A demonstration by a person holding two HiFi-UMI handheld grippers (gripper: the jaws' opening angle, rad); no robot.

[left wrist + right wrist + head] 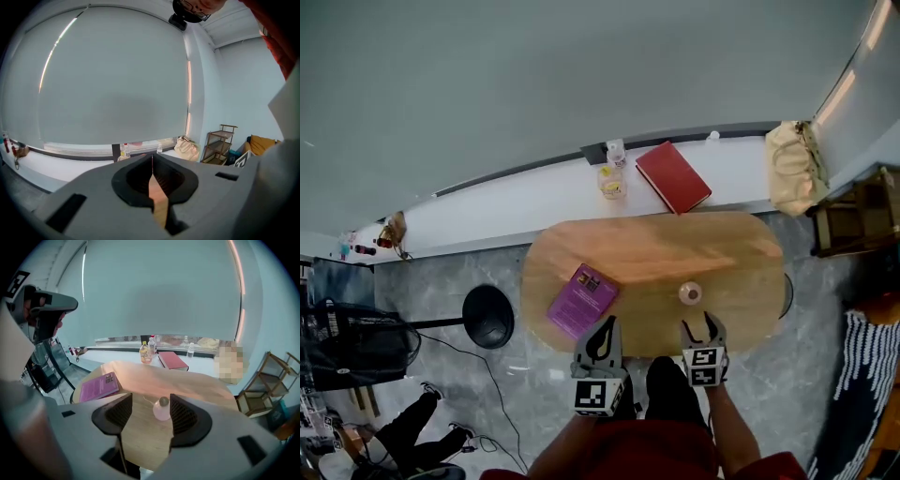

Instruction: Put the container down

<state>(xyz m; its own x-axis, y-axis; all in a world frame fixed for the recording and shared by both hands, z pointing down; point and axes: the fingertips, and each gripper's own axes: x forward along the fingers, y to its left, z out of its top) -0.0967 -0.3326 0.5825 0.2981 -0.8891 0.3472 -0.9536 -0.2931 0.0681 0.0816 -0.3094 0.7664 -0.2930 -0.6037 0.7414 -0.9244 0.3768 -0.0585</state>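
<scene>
The container (690,293) is a small pink bottle with a dark round cap. It stands upright by itself near the front edge of the oval wooden table (656,251). My right gripper (700,325) hovers just in front of it, open, nothing between its pads. In the right gripper view the container (161,409) shows beyond the spread jaws of the right gripper (149,404), apart from both. To the left, my left gripper (606,326) is over the table's front edge, shut and empty; in its own view the left gripper (152,161) has its jaws together and looks toward the window wall.
A purple book (582,300) lies on the table's left part. On the white ledge behind are a red book (673,176), a yellow-labelled bottle (612,180) and a beige bag (792,167). A wooden shelf (853,216) stands at the right, a black stool (487,316) at the left.
</scene>
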